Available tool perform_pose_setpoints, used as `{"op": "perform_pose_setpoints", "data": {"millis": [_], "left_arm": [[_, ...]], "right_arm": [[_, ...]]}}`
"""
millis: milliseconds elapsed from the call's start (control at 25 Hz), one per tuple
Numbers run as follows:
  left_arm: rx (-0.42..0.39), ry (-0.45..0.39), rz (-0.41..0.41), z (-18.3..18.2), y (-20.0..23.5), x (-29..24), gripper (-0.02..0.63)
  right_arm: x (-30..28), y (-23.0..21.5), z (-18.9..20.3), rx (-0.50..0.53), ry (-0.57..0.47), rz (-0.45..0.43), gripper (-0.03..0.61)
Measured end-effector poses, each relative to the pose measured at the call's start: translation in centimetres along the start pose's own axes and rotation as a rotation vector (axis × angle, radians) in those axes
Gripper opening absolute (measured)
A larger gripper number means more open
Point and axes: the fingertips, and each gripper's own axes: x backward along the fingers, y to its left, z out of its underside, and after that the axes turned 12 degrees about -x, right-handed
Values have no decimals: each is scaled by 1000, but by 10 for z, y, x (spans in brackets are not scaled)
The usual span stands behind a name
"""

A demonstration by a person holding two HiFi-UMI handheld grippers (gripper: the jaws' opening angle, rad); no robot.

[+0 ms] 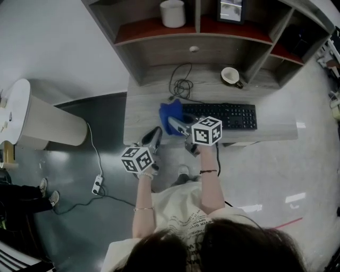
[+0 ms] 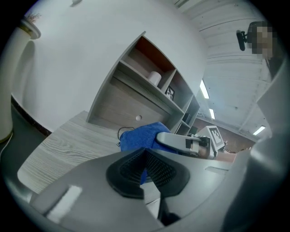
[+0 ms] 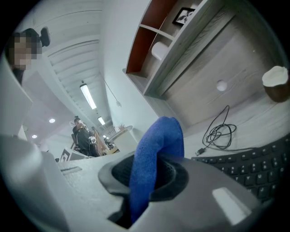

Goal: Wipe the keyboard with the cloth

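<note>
A black keyboard (image 1: 223, 116) (image 3: 253, 167) lies on the grey wooden desk (image 1: 143, 114). At its left end, a blue cloth (image 1: 169, 112) (image 3: 158, 145) (image 2: 140, 136) is bunched up. My right gripper (image 1: 178, 126) (image 3: 147, 174) is shut on this cloth, which sticks up between its pads. My left gripper (image 1: 155, 136) (image 2: 145, 156) hovers at the desk's front edge, left of the cloth. Its pads meet at the tips with nothing held.
A coiled black cable (image 1: 181, 85) (image 3: 219, 133) and a cup (image 1: 231, 76) (image 3: 275, 81) sit behind the keyboard, under the hutch shelves. A white canister (image 1: 172, 13) and a picture frame (image 1: 231, 10) stand on the shelf. On the floor at left are a white round table (image 1: 32, 119) and a power strip (image 1: 97, 184).
</note>
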Motion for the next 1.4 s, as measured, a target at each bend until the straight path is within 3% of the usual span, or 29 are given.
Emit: {"op": "perform_pose_setpoints", "data": {"millis": [520, 880, 1400], "left_arm": [[-42, -136, 0, -50, -26, 9, -3], [-117, -208, 2, -71, -52, 17, -3], [-188, -259, -3, -88, -87, 31, -3]], "right_arm": [[45, 35, -43, 71, -149, -93, 52], [67, 62, -44, 160, -176, -166, 52], [95, 88, -41, 256, -163, -168, 52]]}}
